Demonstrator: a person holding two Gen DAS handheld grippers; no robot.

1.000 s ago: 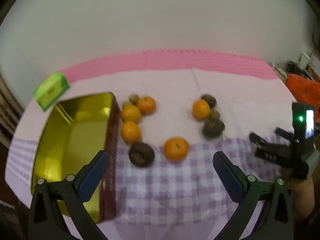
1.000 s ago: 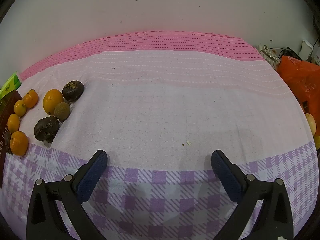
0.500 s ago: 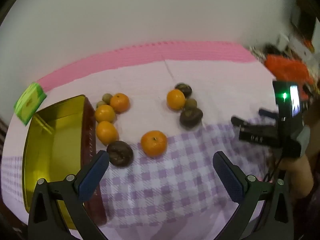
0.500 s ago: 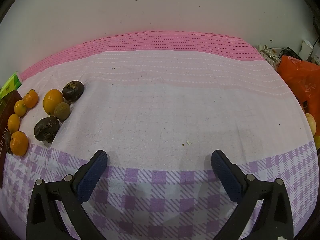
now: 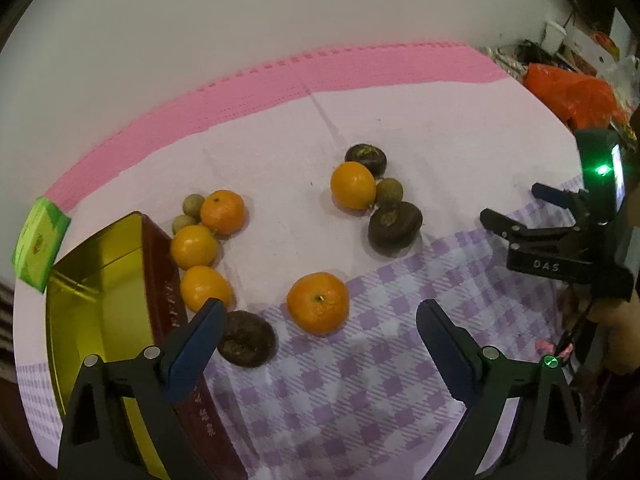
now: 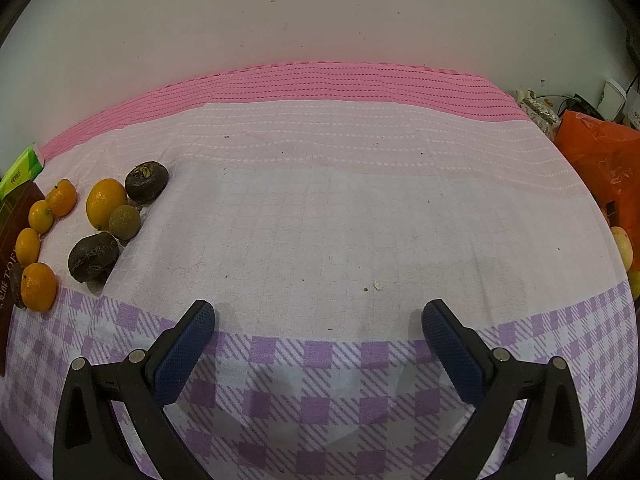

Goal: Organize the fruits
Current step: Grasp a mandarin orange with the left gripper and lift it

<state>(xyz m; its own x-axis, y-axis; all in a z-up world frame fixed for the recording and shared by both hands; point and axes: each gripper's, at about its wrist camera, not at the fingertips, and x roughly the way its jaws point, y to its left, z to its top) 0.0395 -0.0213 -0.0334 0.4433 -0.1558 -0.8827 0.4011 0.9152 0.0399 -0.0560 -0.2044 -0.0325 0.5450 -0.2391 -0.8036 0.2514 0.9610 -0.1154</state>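
left wrist view: the left gripper (image 5: pixel 316 320) is hovering over a checked tablecloth (image 5: pixel 360 392), its jaws closing but pressing on nothing, with an orange mandarin (image 5: pixel 318 303) lying on the cloth just ahead, between the fingertips as this camera sees it. a gold-lined tin (image 5: pixel 100 300) is sitting empty at the left, as far as its visible inside shows. three more mandarins (image 5: pixel 206 288) and two small brownish-green fruits (image 5: pixel 191 205) are crowding just beside its red wall, and a dark brown fruit (image 5: pixel 247 338) is lying near the left fingertip. a second cluster, led by a larger orange (image 5: pixel 353 185), is waiting farther back. the right gripper (image 5: pixel 516 216) is showing at the right edge.

right wrist view: the right gripper (image 6: pixel 318 316) is hanging spread wide and empty over bare cloth, well apart from the fruit, which is lying at the far left by the tin's corner (image 6: pixel 16 208).

judging by this, sorting is barely beginning: every fruit is remaining outside the tin.
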